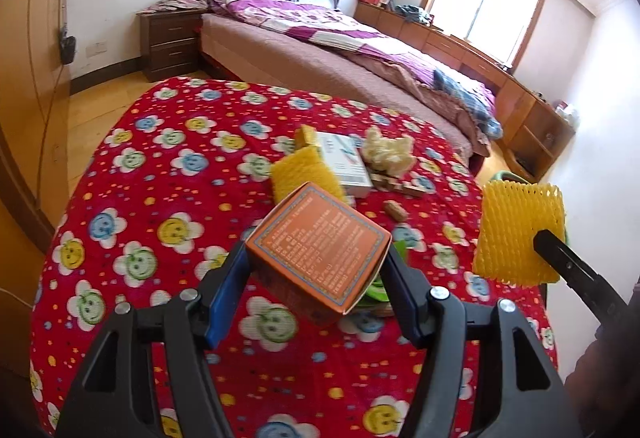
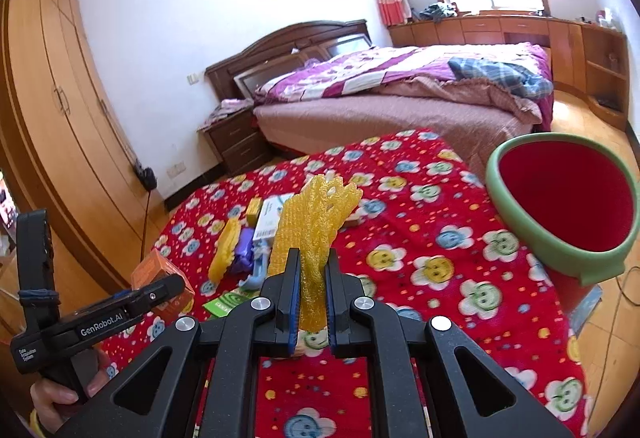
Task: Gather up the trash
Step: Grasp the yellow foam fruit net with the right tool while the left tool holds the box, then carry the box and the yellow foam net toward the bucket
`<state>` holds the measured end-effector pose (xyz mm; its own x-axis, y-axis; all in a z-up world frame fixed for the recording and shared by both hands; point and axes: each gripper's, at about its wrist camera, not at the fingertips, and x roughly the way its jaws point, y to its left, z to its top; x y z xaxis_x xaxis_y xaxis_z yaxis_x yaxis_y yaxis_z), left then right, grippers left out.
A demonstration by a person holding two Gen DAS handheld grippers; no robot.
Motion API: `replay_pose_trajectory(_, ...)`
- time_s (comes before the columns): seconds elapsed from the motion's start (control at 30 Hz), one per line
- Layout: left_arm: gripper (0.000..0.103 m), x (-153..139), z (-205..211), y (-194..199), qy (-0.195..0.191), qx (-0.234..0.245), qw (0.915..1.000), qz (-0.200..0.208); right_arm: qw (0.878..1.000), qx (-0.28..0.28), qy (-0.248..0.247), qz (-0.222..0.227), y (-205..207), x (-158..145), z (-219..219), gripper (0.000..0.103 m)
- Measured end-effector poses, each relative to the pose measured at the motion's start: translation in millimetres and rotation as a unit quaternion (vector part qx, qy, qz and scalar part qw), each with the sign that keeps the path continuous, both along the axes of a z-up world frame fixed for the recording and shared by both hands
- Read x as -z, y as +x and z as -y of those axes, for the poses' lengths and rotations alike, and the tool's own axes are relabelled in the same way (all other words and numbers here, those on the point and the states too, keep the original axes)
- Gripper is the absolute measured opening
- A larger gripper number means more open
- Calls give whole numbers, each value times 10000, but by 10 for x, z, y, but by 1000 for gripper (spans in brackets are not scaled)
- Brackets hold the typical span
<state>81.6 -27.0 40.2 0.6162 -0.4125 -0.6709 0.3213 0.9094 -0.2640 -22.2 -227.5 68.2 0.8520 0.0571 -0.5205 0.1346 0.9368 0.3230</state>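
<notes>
Cardboard box (image 1: 318,252), orange and printed, is held clear of the tabletop between the wide-set fingers of the left gripper (image 1: 316,270); it is judged light, hollow and easily crushed, best taken across flat opposite faces. Yellow foam netting (image 2: 316,234), judged soft, springy and nearly weightless, is pinched low down by the fully closed right gripper (image 2: 312,290). More litter is left on the red flowered cloth (image 2: 420,278), a green-rimmed red bin (image 2: 560,193) at its edge, in a bedroom.
</notes>
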Motion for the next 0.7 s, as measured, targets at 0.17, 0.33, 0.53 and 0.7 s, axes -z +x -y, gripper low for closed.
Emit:
replay_pose_trajectory(0.17,65,-93,227,-46,-47,262,9996,31,9997,163,14,154,-143,-92,191,10)
replay_pose_trajectory(0.33,65,-178,437,-59,-129,515,9986,14,9990,332,-8,287,-255,-177,378,10)
replay_pose_trajectory(0.53,65,-285,716,-85,-142,806,9966,38,9976,556,-18,419,-393,-247,609,10)
replay_pose_trajectory(0.7,65,-369,960,-113,-123,1006,9948,107,9963,713,-11,471,-479,-262,775,10)
